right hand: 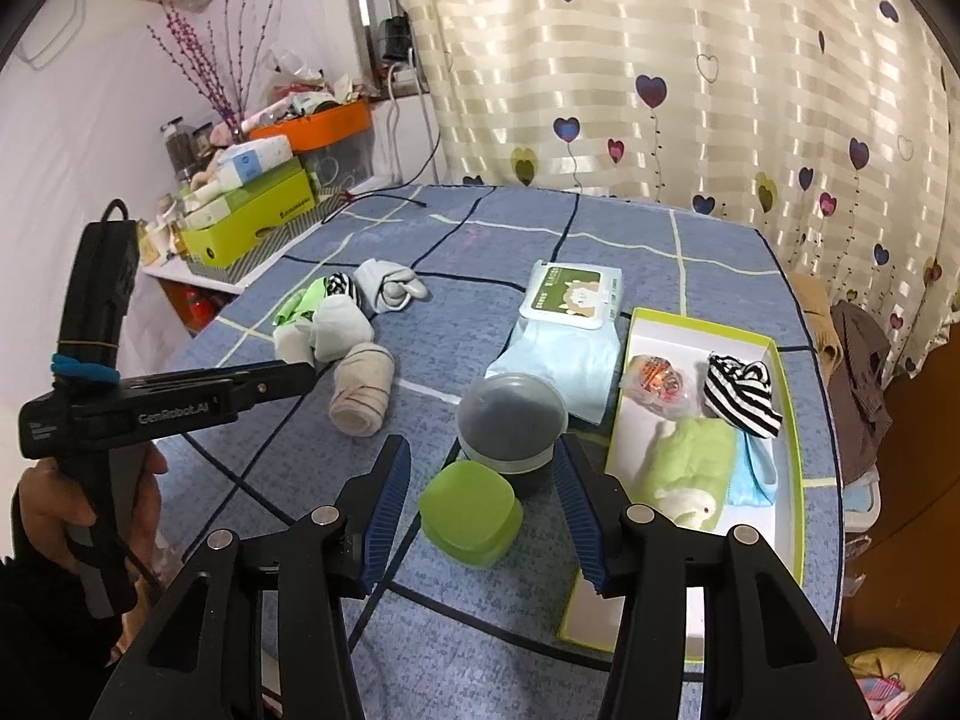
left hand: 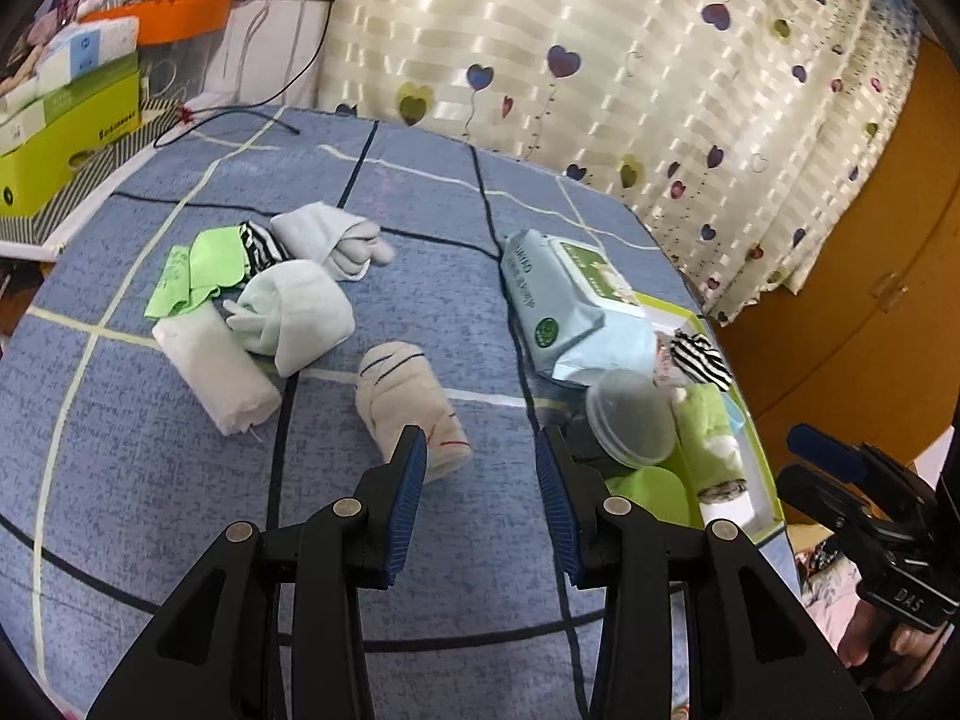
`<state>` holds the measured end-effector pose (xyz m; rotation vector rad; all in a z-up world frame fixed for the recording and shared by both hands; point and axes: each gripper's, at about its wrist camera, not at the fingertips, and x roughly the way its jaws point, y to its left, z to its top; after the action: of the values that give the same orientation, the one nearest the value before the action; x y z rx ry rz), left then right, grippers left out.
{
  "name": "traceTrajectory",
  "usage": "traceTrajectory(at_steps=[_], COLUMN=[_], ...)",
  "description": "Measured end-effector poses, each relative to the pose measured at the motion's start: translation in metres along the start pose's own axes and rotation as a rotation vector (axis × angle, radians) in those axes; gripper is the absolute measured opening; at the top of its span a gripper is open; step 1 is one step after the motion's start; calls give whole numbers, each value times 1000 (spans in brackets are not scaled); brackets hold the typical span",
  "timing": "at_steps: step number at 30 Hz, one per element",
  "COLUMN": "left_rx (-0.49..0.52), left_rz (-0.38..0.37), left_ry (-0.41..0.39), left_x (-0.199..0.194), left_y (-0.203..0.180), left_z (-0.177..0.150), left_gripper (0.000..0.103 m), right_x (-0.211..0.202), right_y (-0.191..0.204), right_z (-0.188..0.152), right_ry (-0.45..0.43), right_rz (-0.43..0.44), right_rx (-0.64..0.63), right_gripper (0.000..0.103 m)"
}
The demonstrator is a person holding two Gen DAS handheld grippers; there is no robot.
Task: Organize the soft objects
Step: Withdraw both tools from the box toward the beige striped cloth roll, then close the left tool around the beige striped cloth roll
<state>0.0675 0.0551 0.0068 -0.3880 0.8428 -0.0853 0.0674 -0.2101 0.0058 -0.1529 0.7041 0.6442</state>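
Note:
My left gripper (left hand: pixel 482 450) is open and empty, low over the blue checked bedspread, just this side of a rolled beige sock (left hand: pixel 408 405). Beyond it lie a white roll (left hand: pixel 213 375), pale blue socks (left hand: pixel 297 312), grey socks (left hand: pixel 336 240), a green cloth (left hand: pixel 204 270) and a striped piece (left hand: pixel 259 246). My right gripper (right hand: pixel 483 462) is open and empty above a green soft pad (right hand: pixel 468 510). A green-rimmed box (right hand: pixel 792 420) at the right holds a striped sock (right hand: pixel 741 396), a green roll (right hand: pixel 696 468), a blue cloth (right hand: pixel 753 474) and an orange wrapped item (right hand: pixel 657 381).
A grey-lidded round container (right hand: pixel 510 420) stands between the pad and a wet-wipes pack (right hand: pixel 567 324). Green and orange boxes (right hand: pixel 264 204) crowd a shelf at the far left. A heart-print curtain (right hand: pixel 660 72) hangs behind the bed. A black cable (left hand: pixel 234 117) lies at the far edge.

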Motion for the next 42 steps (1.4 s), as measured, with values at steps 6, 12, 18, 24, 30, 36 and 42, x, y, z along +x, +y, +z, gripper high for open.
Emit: traceTrajectory(at_steps=[6,12,18,24,30,36,42], left_rx=[-47,-66,-72,-47,-19,-18,-33], left_rz=[23,48,64,159,215,177,127], left_ry=[29,60,83,79,81,41,-9], left_x=[21,46,67,79,88,71,35], left_y=[14,19,19,16,18,19,24], left_z=[3,7,12,16,13,10,3], left_gripper=[46,51,51,51,46,45,45], right_x=[13,26,36,38,44,41,43], right_y=[4,7,5,5,6,7,16], right_z=[9,15,18,19,22,24,29], right_ry=[16,34,49,47,49,41,41], right_rz=[9,25,30,32,37,30,39], right_rx=[-21,-41,-45,-46,-58,-47,-70], right_gripper=[49,49,49,49,49,49,49])
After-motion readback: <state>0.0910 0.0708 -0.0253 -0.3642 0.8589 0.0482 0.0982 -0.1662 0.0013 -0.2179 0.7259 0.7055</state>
